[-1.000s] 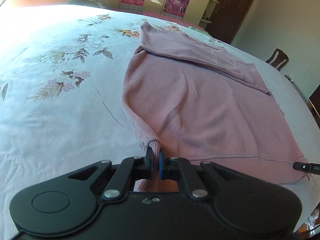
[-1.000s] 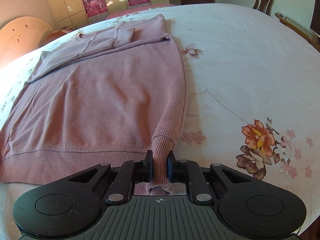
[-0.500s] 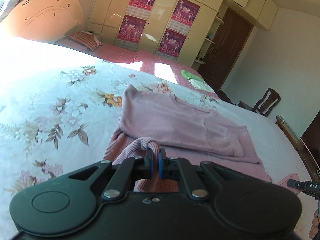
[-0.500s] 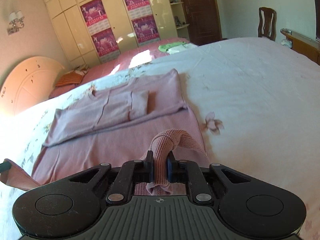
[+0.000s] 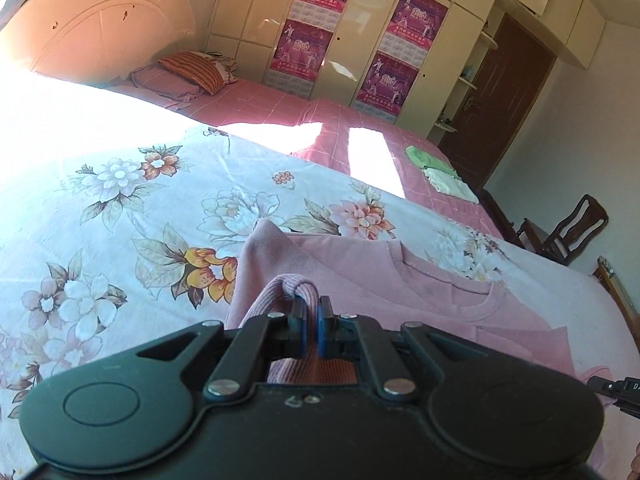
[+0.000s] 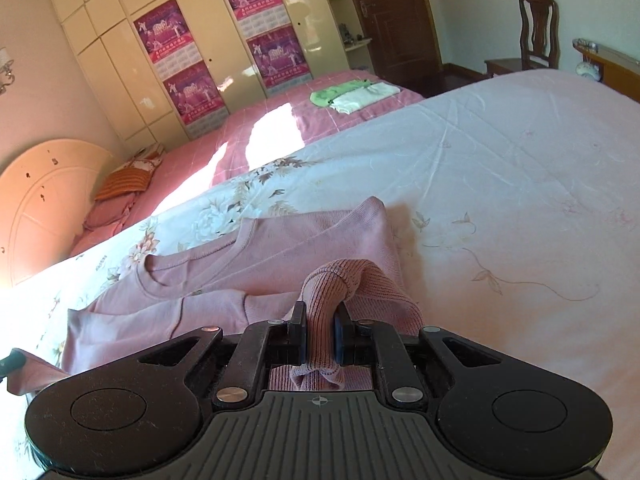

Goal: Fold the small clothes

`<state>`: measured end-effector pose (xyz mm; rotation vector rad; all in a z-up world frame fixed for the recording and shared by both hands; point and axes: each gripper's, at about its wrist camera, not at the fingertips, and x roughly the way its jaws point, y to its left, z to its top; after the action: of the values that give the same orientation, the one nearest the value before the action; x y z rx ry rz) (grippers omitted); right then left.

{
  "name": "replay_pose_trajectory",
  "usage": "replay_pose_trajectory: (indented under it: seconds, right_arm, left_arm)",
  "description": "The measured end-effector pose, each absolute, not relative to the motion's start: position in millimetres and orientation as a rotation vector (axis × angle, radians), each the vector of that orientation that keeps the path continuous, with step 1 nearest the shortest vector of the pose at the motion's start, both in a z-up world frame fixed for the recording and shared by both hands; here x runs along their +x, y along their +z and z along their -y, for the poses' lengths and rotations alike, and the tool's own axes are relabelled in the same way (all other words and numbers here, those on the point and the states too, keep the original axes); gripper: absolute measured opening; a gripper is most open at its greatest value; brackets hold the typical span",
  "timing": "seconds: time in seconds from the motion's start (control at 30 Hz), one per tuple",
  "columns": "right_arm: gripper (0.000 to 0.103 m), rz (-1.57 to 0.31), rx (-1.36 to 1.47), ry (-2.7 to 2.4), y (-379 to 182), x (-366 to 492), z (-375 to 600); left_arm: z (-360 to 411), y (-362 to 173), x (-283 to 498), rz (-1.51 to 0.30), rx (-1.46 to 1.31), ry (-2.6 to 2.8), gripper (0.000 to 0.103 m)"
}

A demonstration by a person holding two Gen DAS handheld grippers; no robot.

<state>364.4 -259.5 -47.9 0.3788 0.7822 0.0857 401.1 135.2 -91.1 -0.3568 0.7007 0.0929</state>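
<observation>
A pink knit sweater lies on the floral bedsheet, sleeves folded across its chest. My left gripper is shut on the ribbed hem corner and holds it raised over the collar end. My right gripper is shut on the other hem corner, also raised, near the sweater shoulder. The right gripper's tip shows at the left wrist view's right edge. The sweater's lower body is hidden under both grippers.
A second bed with a pink cover stands beyond, carrying folded green and white clothes and pillows. Wardrobes with posters line the far wall. A wooden chair and a door are at the right.
Both grippers lifted the hem corners off the bed and carried them forward toward the collar. The sweater's body has doubled over, and the views tilted up to the room.
</observation>
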Motion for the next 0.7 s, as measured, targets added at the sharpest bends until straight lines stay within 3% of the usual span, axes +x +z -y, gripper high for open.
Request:
replay_pose_trajectory:
  seconds: [0.17,0.2,0.23,0.27,0.3,0.33,0.37,0.7]
  right_arm:
    - [0.014,-0.834,0.364,0.077,-68,394,265]
    - [0.025,-0.838,0.357,0.079,-69,396,266]
    - [0.046,-0.833,0.342,0.069,-69,398,268]
    - [0.061,-0.810,0.323,0.056,-68,397,270]
    - [0.081,-0.791,0.313,0.053,-65,397,273]
    - [0.084,-0.762,0.298,0.058,-62,395,275]
    - [0.084,-0.751,0.291,0.074,-59,395,278]
    - [0.084,-0.676,0.293,0.136,-56,400,284]
  left_arm:
    - [-130,-117,427,-0.776,-0.205,0.125,0.021]
    - [-131,-119,428,-0.780,-0.191,0.124,0.028]
    - [-134,-119,429,-0.782,-0.183,0.118,0.041]
    - [-137,-119,428,-0.779,-0.181,0.114,0.050]
    - [-140,-117,425,-0.770,-0.183,0.108,0.067]
    - [-144,-114,421,-0.757,-0.187,0.097,0.076]
    - [-149,-110,418,-0.740,-0.191,0.080,0.077]
    - [-154,-104,419,-0.723,-0.182,-0.058,0.079]
